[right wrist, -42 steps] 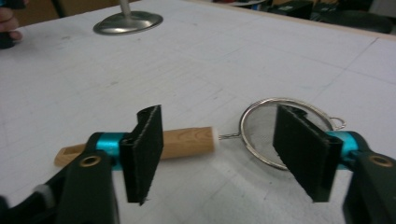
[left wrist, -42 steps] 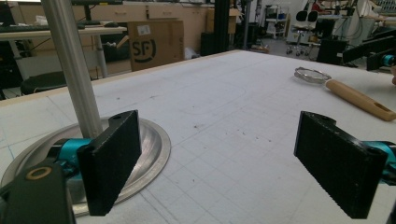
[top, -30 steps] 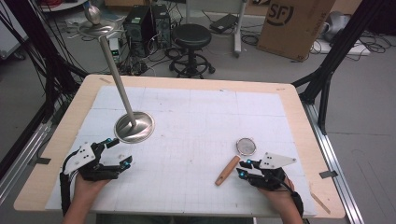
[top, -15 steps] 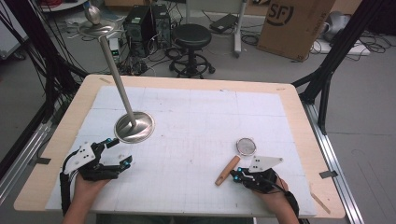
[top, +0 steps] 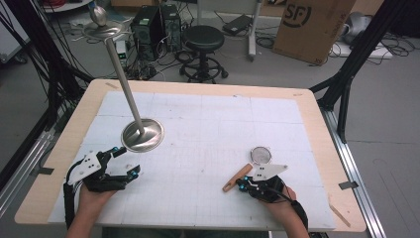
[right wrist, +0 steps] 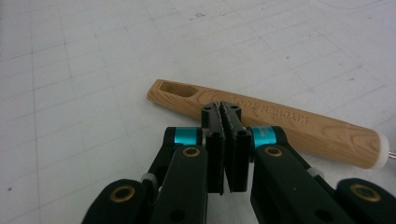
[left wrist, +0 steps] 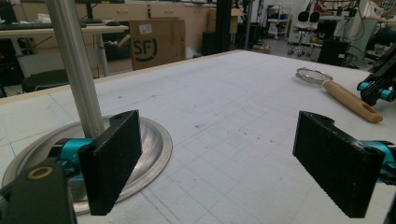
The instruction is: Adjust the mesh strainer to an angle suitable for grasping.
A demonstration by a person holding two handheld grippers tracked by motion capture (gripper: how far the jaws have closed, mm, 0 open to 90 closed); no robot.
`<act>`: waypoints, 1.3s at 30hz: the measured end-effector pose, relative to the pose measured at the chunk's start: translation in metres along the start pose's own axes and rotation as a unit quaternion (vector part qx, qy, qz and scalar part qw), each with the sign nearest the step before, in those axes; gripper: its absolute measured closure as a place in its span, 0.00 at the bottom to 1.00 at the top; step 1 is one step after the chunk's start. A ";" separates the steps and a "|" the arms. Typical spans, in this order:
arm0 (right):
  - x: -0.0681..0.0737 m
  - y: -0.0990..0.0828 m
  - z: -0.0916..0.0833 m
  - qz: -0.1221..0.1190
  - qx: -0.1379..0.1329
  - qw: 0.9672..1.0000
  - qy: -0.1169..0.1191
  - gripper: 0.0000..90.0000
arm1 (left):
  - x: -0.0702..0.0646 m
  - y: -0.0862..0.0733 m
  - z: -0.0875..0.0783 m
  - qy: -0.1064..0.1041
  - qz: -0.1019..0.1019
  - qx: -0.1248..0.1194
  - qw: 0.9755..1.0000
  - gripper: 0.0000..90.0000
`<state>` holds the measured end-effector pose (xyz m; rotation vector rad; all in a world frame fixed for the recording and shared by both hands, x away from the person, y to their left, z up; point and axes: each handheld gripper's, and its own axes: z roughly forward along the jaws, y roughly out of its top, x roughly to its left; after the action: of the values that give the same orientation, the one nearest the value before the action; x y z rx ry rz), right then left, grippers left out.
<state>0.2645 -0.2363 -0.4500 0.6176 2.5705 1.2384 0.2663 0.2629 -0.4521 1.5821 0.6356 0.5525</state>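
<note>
A small strainer (top: pixel 261 155) with a wooden handle (top: pixel 237 178) is seen lying flat on the white gridded table (top: pixel 208 124), towards its near right part. The right gripper (top: pixel 242 184) is held just at the near side of that handle; in the right gripper view its jaws are pressed together with nothing between them, their tips (right wrist: pixel 226 112) set against the handle (right wrist: pixel 266 123) about midway along, having just been closing. The left gripper (top: pixel 125 161) is rested at the near left of the table, its jaws spread wide and empty, as the left gripper view (left wrist: pixel 233 163) shows. A metal stand (top: pixel 142 135), with a round base and a slanted pole, is placed just beyond the left gripper, well apart from the strainer.
</note>
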 end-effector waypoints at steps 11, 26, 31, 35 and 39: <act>-0.005 0.014 0.013 0.003 0.020 1.000 -0.018 0.98 | -0.001 0.000 0.000 -0.001 0.003 -0.001 1.000 0.18; -0.022 0.029 0.032 0.036 0.032 0.998 -0.045 0.98 | 0.000 0.000 0.000 -0.001 0.002 -0.001 1.000 0.18; -0.024 0.030 0.033 0.040 0.035 0.997 -0.049 0.98 | -0.001 0.000 0.000 -0.001 0.002 -0.001 1.000 0.18; -0.025 0.034 0.027 0.038 0.025 0.997 -0.056 0.98 | -0.001 0.000 0.000 -0.001 0.002 -0.001 1.000 0.18; -0.034 0.038 0.018 0.043 0.016 0.995 -0.086 0.98 | -0.001 0.000 0.000 -0.001 0.002 -0.001 1.000 0.18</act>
<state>0.3113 -0.2184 -0.4308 0.8115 2.4476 1.1187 0.2659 0.2624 -0.4521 1.5818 0.6297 0.5535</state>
